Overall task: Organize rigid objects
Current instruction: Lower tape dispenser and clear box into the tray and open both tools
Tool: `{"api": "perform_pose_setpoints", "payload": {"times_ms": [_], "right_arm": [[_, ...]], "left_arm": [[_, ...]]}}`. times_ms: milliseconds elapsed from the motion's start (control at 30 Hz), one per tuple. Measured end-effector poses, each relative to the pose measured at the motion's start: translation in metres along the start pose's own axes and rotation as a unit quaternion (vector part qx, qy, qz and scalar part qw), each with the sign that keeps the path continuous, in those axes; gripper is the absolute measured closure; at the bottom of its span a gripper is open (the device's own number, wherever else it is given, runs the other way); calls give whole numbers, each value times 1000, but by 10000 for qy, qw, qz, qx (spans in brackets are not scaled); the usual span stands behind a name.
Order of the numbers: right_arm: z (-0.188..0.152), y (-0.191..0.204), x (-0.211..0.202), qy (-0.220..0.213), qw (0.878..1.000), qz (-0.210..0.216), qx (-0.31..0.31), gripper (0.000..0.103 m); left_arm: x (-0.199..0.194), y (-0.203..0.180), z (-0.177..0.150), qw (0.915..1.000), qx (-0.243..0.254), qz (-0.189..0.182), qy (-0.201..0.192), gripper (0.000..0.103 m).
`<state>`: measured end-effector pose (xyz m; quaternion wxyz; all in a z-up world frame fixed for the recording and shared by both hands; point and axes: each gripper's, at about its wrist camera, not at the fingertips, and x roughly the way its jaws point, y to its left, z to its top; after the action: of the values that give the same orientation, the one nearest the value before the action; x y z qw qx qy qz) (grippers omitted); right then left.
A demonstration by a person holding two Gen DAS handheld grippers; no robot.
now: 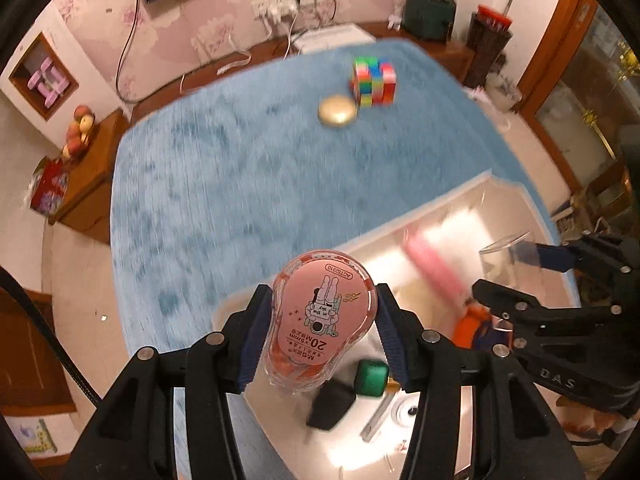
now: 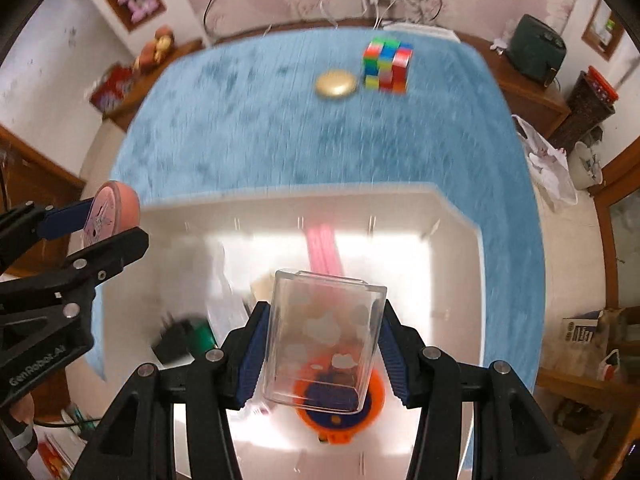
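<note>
Above white bin (image 2: 460, 216): tape (image 1: 324, 320) between claw (image 1: 320, 316).

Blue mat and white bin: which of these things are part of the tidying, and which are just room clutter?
Part of the job:
- pink correction tape in the left gripper
- clear plastic box in the right gripper
- white bin
- gold disc
- colour cube

Lying about:
- dark green appliance
- fruit on the side cabinet
- wall sockets

Black hand-held gripper (image 1: 324, 336), blue ribbed pads (image 1: 252, 344), silver screws
</note>
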<state>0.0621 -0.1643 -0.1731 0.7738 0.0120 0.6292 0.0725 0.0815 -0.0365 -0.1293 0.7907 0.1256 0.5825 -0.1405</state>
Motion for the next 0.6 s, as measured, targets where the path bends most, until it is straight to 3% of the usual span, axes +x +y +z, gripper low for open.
{"api": "perform_pose_setpoints", "payload": {"times_ms": [267,600], "right_arm": [[-28,7,14,150,9991,-213,-332,51],[-35,3,29,370,9978,-294,-461,50]], "left_arm": [[35,-10,-45,9987,-243,197,398,48],[56,-9,-66,9964,-505,201,648,48]]}}
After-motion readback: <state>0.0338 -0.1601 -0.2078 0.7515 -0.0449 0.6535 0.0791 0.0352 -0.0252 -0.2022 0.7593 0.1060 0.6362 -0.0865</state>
